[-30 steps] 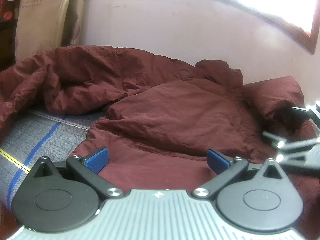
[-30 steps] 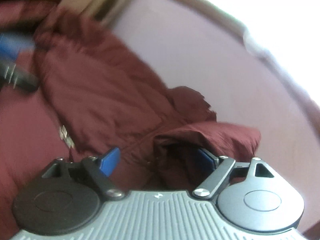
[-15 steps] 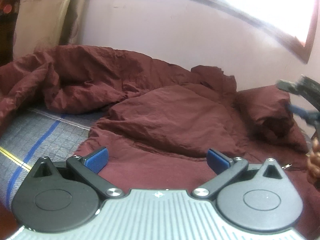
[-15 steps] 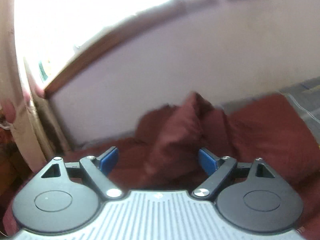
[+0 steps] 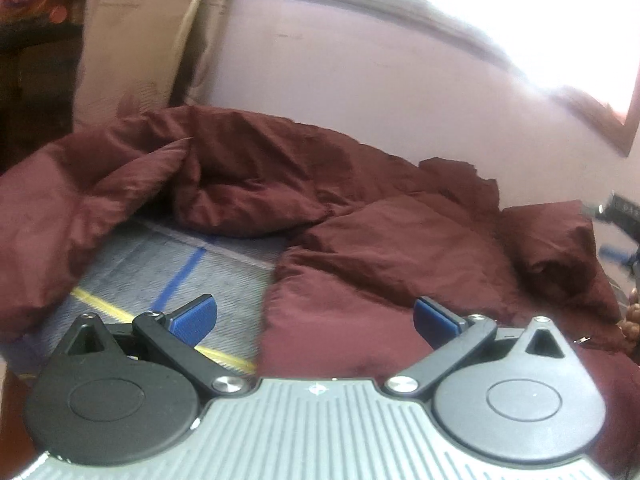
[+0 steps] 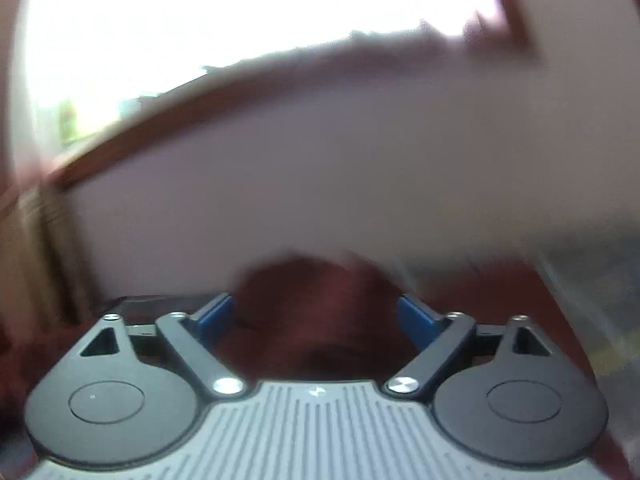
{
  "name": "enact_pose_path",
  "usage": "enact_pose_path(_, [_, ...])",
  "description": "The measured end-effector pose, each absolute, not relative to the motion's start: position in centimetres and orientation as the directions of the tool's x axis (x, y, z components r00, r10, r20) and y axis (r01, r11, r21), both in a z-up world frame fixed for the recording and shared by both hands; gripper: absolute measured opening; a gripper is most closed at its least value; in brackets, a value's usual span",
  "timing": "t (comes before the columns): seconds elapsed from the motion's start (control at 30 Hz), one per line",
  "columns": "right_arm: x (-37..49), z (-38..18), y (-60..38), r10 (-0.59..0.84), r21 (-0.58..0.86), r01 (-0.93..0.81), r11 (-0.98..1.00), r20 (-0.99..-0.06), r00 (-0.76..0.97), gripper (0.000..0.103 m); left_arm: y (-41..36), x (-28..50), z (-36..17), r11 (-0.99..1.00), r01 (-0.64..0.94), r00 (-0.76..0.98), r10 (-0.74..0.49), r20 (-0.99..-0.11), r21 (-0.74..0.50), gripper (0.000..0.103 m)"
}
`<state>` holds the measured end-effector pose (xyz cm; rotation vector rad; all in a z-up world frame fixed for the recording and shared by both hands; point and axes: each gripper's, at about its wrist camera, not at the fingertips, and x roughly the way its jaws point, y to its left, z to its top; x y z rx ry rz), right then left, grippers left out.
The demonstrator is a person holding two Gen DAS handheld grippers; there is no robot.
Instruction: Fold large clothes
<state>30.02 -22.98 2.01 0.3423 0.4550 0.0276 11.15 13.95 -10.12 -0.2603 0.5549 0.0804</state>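
Maroon garment (image 5: 384, 248): large crumpled cloth, spread from the left edge to the right edge of the left wrist view, heaped against the wall (image 5: 360, 92) at the back
Garment condition: bunched and rumpled, no flat panel or clean crease visible
Support surface: grey striped bedcover (image 5: 168, 276) exposed at lower left of the left wrist view, with a blue line and a yellow line across it
Left gripper (image 5: 314, 320): jaws wide, nothing between the blue pads; it hovers over the near edge of the garment, lower centre of the frame
Right gripper (image 6: 316, 320): jaws wide; a mound of the maroon garment (image 6: 316, 300) sits in the gap in the blurred right wrist view, and contact with either pad cannot be told
Right wrist view: heavy motion blur; wall and bright window (image 6: 224, 16) fill the upper frame
Task progress: judged to be early; no completed fold shows
Remaining work: judged to be spreading the cloth flat, gripping two edges or corners, then making every fold
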Motion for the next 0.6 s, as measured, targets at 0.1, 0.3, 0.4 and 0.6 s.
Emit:
enact_pose_path(0.1, [33.1, -0.7, -27.7, 0.285, 0.616, 0.117, 0.779, -0.514, 0.809, 0.093, 15.4, 10.5, -10.3, 0.950, -0.180, 0.845, 0.017, -0.534, -0.254, 0.103])
enact_pose_path(0.3, [33.9, 3.1, -18.7, 0.727, 0.672, -0.426, 0.606, -0.249, 0.640, 0.092, 18.5, 10.4, -10.6, 0.917, -0.273, 0.839, 0.080, -0.538, -0.291, 0.103])
enact_pose_path(0.4, [33.2, 4.5, -16.2, 0.740, 0.625, -0.503, 0.597, -0.187, 0.646, 0.092, 20.2, 10.5, -10.6, 0.906, -0.288, 0.841, 0.085, -0.534, -0.310, 0.103])
enact_pose_path(0.6, [30.2, 0.4, -17.5, 0.629, 0.563, -0.377, 0.736, -0.363, 0.687, 0.092, 23.6, 10.2, -11.1, 0.864, -0.307, 0.853, 0.064, -0.517, -0.399, 0.102])
